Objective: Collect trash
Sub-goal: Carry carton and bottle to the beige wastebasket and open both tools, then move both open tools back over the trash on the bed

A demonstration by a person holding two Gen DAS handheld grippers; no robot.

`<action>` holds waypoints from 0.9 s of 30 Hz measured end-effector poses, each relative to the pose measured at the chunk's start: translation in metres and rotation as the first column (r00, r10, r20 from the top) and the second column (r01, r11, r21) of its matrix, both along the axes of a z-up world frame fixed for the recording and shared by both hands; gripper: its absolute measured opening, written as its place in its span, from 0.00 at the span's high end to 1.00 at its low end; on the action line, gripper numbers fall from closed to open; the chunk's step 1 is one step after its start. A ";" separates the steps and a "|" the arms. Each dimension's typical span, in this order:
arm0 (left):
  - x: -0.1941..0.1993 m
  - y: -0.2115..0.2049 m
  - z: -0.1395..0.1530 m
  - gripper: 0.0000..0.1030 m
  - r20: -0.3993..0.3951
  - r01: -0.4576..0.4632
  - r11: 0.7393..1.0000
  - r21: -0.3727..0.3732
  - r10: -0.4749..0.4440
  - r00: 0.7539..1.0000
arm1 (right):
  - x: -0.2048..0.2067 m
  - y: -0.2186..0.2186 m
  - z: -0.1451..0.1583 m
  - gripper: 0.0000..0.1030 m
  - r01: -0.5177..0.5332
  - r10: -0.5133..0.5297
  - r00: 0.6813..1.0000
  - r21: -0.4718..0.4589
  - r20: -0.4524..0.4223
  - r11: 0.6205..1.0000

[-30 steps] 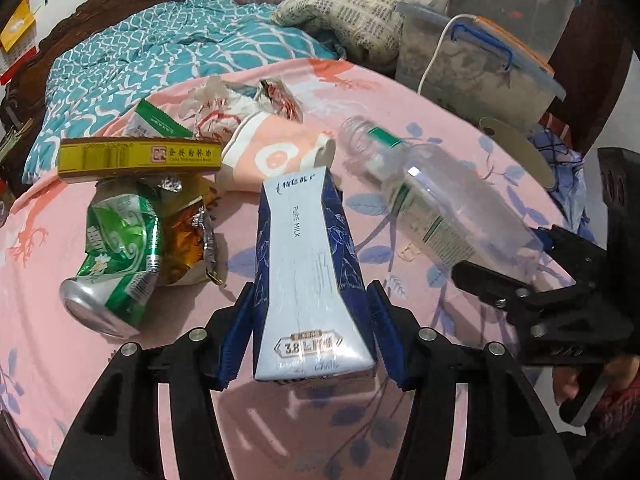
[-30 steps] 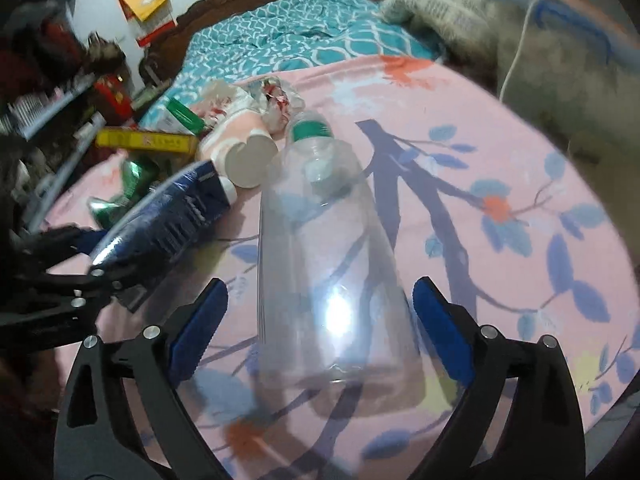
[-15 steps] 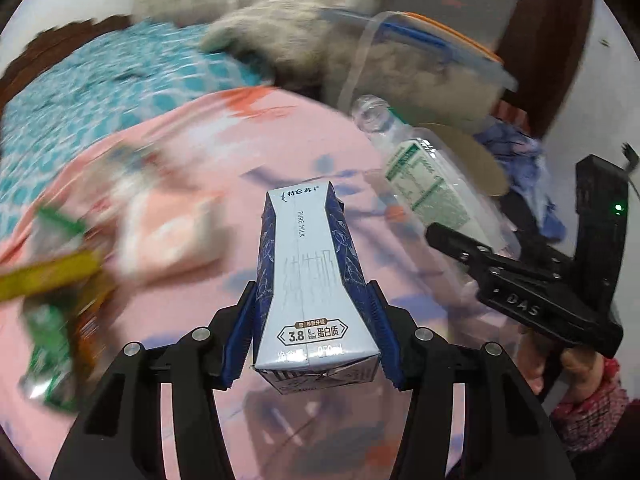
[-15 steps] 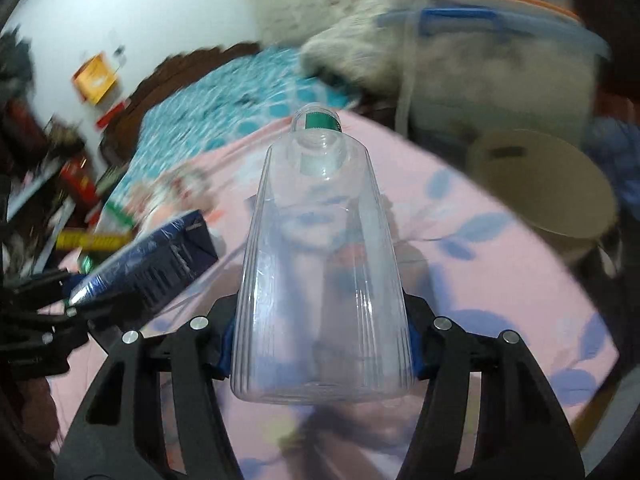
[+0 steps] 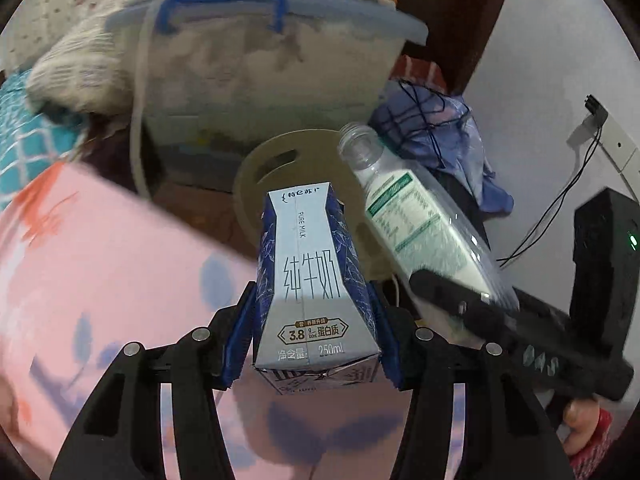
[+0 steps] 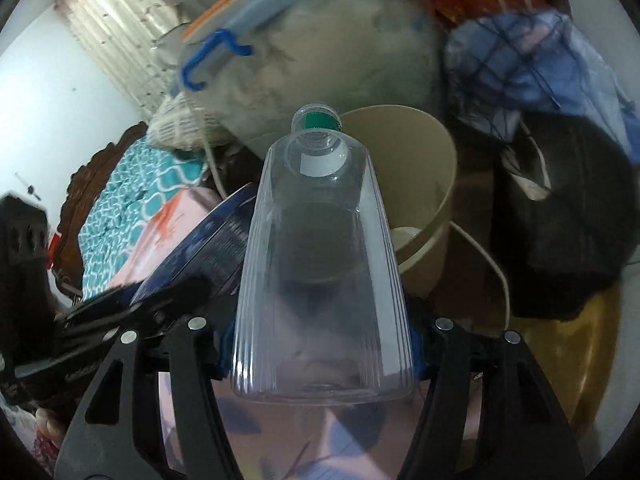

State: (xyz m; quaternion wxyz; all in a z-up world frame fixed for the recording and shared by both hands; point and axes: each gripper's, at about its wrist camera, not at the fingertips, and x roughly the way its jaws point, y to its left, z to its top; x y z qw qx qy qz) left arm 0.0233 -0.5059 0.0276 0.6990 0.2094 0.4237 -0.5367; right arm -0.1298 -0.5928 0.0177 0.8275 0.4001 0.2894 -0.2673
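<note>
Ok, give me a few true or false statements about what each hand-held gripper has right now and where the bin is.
1. The left hand-held gripper holds a milk carton. True.
2. The right hand-held gripper holds a green can. False: a clear plastic bottle.
3. The bottle wears its cap. False: its neck is open.
4. A beige bin sits beyond the bottle. True.
5. The carton lies on the bed. False: it is held up.

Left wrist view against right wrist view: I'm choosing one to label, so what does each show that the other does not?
Left only: the printed front of the milk carton, the label on the bottle, a wall socket. Right only: the inside of the beige bin, a wooden headboard. Both: carton, bottle, bin, lidded storage box, pink sheet.
</note>
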 end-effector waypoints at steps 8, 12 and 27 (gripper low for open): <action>0.017 -0.026 -0.005 0.36 0.029 -0.076 0.996 0.038 0.075 0.997 | 0.000 -0.007 0.005 0.26 0.054 -0.053 0.998 -0.050 0.014 0.997; 0.023 0.008 0.006 0.36 0.029 -0.119 0.993 0.012 0.118 0.993 | 0.002 0.006 0.013 0.26 0.050 -0.048 0.998 -0.087 0.028 0.995; 0.014 0.220 -0.004 0.36 0.078 -0.358 0.933 0.030 0.355 0.932 | 0.058 0.119 0.006 0.26 -0.224 0.226 0.974 -0.061 0.024 0.973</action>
